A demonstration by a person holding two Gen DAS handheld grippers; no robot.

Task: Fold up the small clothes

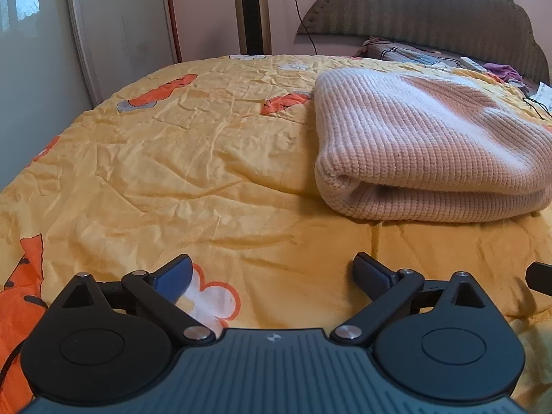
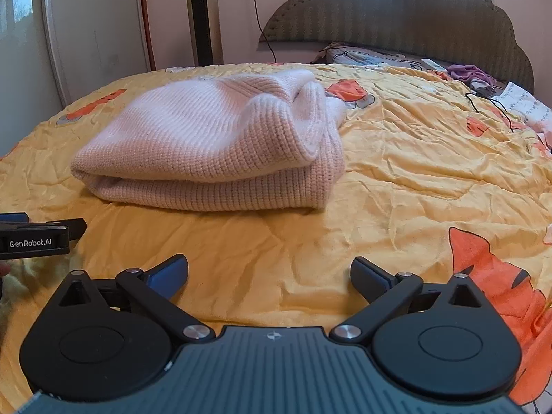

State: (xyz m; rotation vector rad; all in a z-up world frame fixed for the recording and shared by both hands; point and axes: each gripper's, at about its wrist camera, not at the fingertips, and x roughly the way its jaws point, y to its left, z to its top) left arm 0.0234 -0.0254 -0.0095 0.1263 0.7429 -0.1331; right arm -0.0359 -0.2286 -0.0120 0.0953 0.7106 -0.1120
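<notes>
Because the pink knitted sweater (image 2: pixel 210 145) already lies in a thick, doubled-over bundle on the yellow bedspread (image 2: pixel 396 172), most of the folding looks done. One soft layer sits on top of another, and the near edge is a neat rounded fold. On the bundle's right side, as the right wrist view shows it, a bit of knit curls up in a loose roll, so that end looks less tidy than the rest. The left gripper (image 1: pixel 272 276) has its jaws spread wide with nothing between them, only bedspread. The right gripper (image 2: pixel 269 276) looks the same — jaws wide apart and empty. Both are near the sweater but not touching it; a strip of bare yellow cloth lies between the fingertips and the bundle. In the left wrist view the sweater is up and to the right, and in the right wrist view it is up and to the left, so it lies between the two grippers and a little ahead of them. What is left, I think, is small — maybe patting down that curled end, or folding the bundle once more to make it smaller. Far back by the headboard (image 2: pixel 414 17) lies a purple cloth (image 2: pixel 471 72), but I cannot tell if it is waiting to be folded too.
</notes>
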